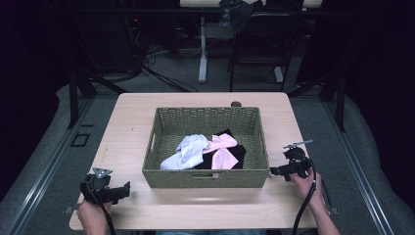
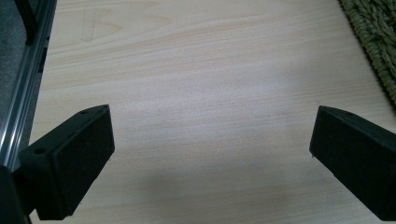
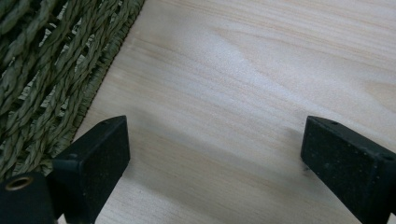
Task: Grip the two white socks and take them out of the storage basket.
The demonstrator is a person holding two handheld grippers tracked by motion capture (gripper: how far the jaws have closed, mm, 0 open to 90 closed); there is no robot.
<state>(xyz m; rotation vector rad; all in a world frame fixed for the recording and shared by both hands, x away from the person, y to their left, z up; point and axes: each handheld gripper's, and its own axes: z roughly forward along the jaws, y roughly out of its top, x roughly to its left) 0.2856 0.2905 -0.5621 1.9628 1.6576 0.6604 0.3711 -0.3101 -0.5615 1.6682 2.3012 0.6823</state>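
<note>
table (image 1: pixel 132 122): light wood top, pale grain, sitting on grey carpet with metal rails along both sides
basket (image 1: pixel 205 178): green woven, dead centre of the table, handle slot in the near wall
clothes: white piece (image 1: pixel 188 151), pink piece (image 1: pixel 221 149) and black piece (image 1: pixel 238 152) piled inside the basket, all touching
left gripper (image 1: pixel 128 186): near-left corner, jaws spread wide over bare wood, nothing between, basket edge just off to the side
right gripper (image 1: pixel 272 171): just beside the basket's near-right corner, jaws spread wide too, holding nothing
room: dark, cables and a white desk leg (image 1: pixel 202 51) behind, small dark knob (image 1: pixel 236 104) at the far table edge
</note>
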